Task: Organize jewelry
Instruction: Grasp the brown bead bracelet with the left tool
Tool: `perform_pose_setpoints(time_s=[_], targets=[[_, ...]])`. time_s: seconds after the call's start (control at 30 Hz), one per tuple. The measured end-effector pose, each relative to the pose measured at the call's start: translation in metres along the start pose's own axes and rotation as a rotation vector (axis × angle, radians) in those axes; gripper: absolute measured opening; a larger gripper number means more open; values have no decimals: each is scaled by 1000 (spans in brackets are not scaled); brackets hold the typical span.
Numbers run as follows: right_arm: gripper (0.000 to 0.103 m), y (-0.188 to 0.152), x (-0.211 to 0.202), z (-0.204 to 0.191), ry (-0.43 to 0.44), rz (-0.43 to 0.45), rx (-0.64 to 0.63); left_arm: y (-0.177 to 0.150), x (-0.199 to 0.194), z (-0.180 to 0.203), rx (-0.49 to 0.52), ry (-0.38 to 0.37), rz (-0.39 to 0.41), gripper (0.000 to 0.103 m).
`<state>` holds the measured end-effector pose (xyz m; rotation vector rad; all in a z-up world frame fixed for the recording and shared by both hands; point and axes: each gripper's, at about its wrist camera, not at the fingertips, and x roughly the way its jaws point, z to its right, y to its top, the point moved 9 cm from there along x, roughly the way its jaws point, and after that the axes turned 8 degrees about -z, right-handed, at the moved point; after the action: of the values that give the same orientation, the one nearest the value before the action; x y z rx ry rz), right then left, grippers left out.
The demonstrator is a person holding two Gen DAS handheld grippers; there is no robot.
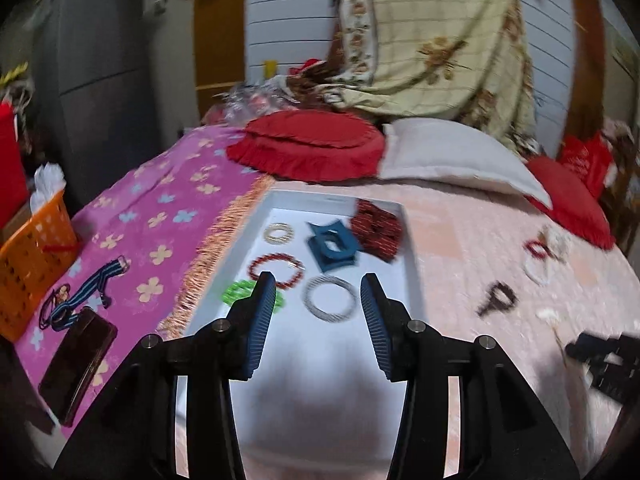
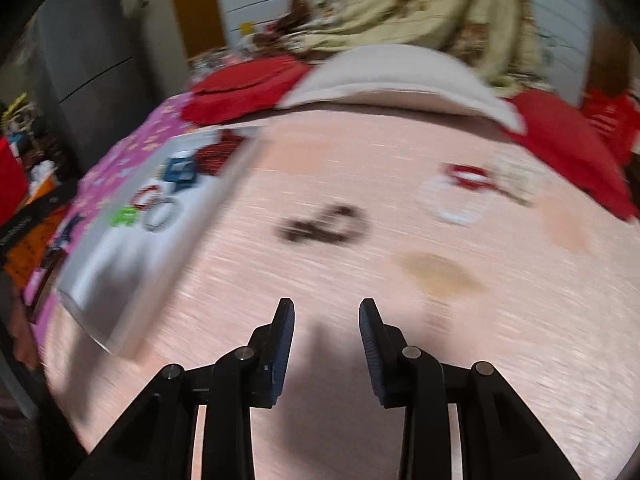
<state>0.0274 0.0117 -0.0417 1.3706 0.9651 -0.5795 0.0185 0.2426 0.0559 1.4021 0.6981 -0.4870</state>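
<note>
Both grippers' fingers are spread and empty; the white tray (image 1: 256,236) runs lengthwise away from the left gripper (image 1: 318,292).

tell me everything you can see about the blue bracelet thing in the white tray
The chunky dark blue square bangle looks like hard plastic or painted wood, with angular corners and a rectangular opening through its middle. It lies flat, turned cornerwise, in the far half of the shallow white rectangular tray. Its right edge meets or slightly overlaps the dark red beaded piece. No gripper touches it. The right wrist view shows it only as a blur.
</note>
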Motion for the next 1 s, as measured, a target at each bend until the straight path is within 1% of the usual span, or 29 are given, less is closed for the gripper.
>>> perform_pose_setpoints(time_s=[0.1, 0.17, 0.27, 0.3, 0.33, 0.4, 0.47, 0.53, 0.63, 0.73, 0.87, 1.0], targets=[[32, -18, -15, 52, -48, 10, 65, -8, -12, 26, 47, -26, -11, 44], [32, -29, -24, 87, -73, 19, 119, -11, -16, 42, 79, -29, -25, 44], [32, -39, -39, 125, -82, 41, 192, -12, -20, 64, 96, -33, -46, 45], [32, -41, -45, 135, -75, 55, 212, -12, -21, 72, 95, -52, -56, 50], [32, -43, -49, 141, -72, 65, 219, -13, -19, 80, 95, -74, -73, 57], [34, -47, -54, 151, -76, 84, 222, -14, -12, 96, 91, -116, -123, 60], [35, -48, -53, 156, -77, 87, 223, -16, 2, 112, 92, -145, -177, 60], [35, -51, -50, 160, -59, 85, 229, -17, 16, 129, 105, -160, -223, 60], [35, -53, -43, 161, -16, 86, 247, -15, 38, 152, 134, -193, -269, 60], [35, -48, -29, 157, 16, 66, 242, -11, 63, 174, 166, -222, -305, 60], [35, -31, -7, 153, 62, 30, 237, -11, 96, 189, 172, -257, -357, 60], [35, -9, 20, 153, 111, -7, 266, -13, 121, 197, 167, -281, -399, 59]])
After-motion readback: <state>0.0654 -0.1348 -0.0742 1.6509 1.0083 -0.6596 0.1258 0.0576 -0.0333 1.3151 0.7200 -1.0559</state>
